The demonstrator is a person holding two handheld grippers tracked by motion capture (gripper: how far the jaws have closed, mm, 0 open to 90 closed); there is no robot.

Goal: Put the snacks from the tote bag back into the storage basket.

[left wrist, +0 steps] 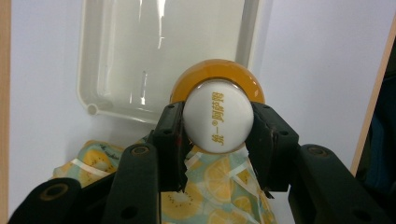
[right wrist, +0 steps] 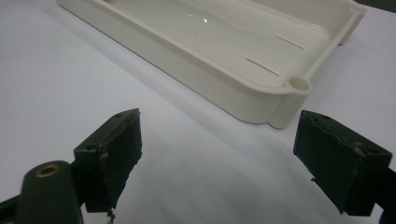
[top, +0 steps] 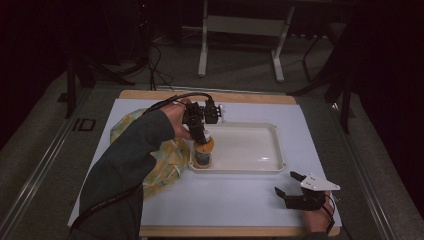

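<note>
Standing upright at the tray's [top: 270, 165] nine-o'clock corner, the bottle [top: 203, 152] is gripped by its white cap in the left tongs [left wrist: 217, 123]; the right tongs [top: 295, 187], spread empty, are parked well apart at five o'clock.

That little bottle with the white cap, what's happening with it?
A person works at a table with a hand-held gripper in each hand. The left gripper is clamped on the white cap of a small orange bottle, holding it upright at the near left corner of a white tray. Whether the bottle rests on the tray floor cannot be told. A fruit-print cloth bag lies just left of the tray. The right gripper rests open on the table near the tray's right corner, holding nothing.
</note>
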